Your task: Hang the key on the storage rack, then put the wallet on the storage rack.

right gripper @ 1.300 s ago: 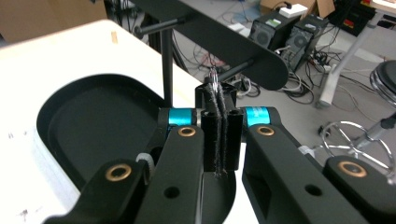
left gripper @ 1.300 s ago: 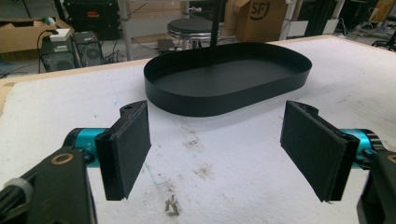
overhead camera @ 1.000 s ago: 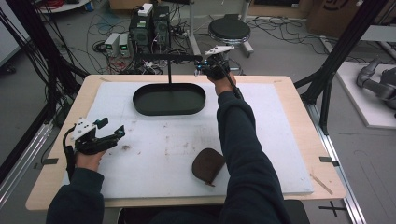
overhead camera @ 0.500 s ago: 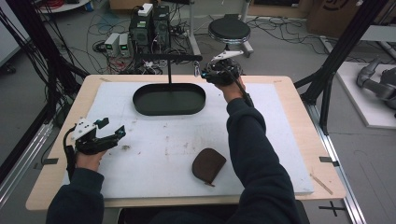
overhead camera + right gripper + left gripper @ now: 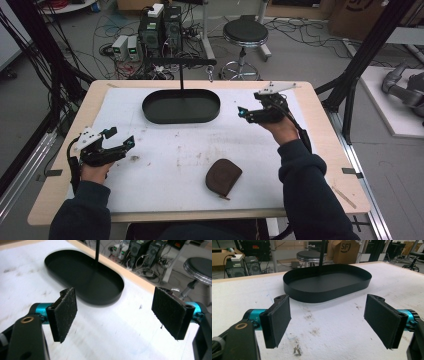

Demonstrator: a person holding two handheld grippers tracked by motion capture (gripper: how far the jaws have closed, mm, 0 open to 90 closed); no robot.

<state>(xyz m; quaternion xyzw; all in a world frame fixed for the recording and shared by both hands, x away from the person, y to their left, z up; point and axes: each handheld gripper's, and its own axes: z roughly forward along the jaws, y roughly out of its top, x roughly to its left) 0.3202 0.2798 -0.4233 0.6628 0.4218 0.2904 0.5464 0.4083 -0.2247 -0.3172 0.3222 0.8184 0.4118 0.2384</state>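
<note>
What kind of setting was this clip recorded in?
Most likely a robotics or data-collection lab. Desktop computers and tangled cables sit on the floor behind the table, black frame struts flank it, and a round stool stands nearby.

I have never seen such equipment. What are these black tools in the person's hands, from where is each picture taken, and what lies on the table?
A person sits at a table and holds a hand tool in each hand. Each tool is a gripper with two black padded jaws that pinch things.

The high view comes from a fixed camera above the table. There the left gripper is at the left and the right gripper at the right.

The other two pictures come from small cameras riding on the tools, looking out between their own jaws: the left gripper and the right gripper.

On the white mat lie a black oval tray with an upright black stand in it, and a small brown pouch near the person.

Both grippers are open and hold nothing; the right one's jaws have just been opening.
</note>
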